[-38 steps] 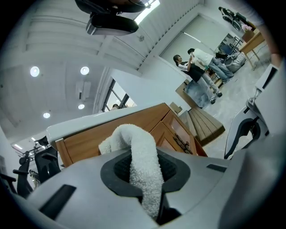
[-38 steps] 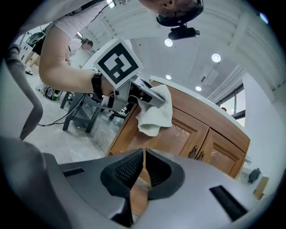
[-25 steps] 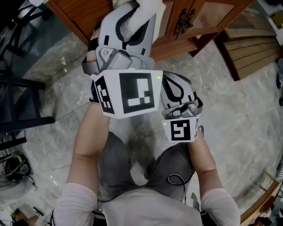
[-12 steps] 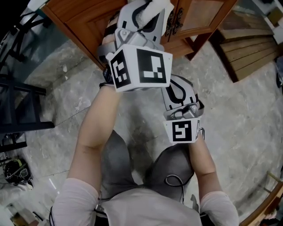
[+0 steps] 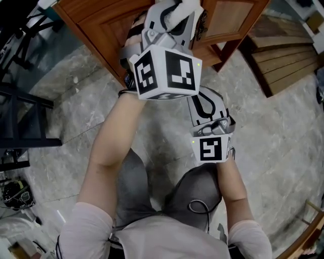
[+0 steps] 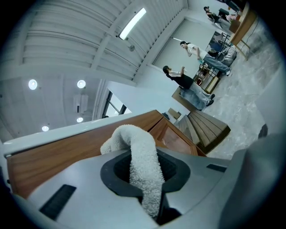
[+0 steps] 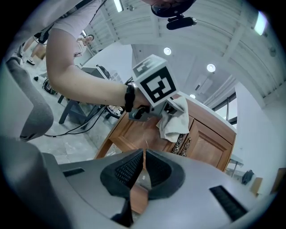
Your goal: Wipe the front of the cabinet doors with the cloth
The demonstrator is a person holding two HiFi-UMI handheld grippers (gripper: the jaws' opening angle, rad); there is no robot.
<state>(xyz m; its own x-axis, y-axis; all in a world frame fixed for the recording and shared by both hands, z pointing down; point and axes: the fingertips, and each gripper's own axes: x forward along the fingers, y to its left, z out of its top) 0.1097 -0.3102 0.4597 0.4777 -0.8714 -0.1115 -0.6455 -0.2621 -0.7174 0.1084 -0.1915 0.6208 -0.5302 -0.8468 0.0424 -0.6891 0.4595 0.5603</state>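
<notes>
Holding the cloth [image 6: 143,165] in the left gripper [image 5: 172,15]: the jaws are clamping a fold of it, and the free end is looping up and over the jaw tips. The cloth is sitting at the front of the cabinet [image 7: 129,129], near where the two doors meet and just beside the dark metal handles [image 7: 181,144]. I'm not seeing clearly whether it's pressing on the wood or hanging just off it.

The right gripper [image 7: 144,167] is hanging lower, well apart from the cabinet. Its jaws are drawn together to a thin slit and it's carrying nothing.

Handling read, judging from the looks:
- I'm treating the cloth as fluffy towelling: light, soft, limp, and squashing easily under the clamp.
- It's offering no stiffness of its own, so I'm expecting wipe pressure to come only from the wad bunched ahead of the jaws.
- I'm wanting the hold on a thick fold near the middle, leaving a fat pad sticking out in front so hard plastic isn't touching the finish.
- The current hold is looking narrow, with one strip through the jaws and the rest flopping. I'm guessing it's working but prone to dragging out sideways on a firm stroke.
- The loose tail is hanging close to the ornate handles, so I'm flagging a snag risk there.
</notes>
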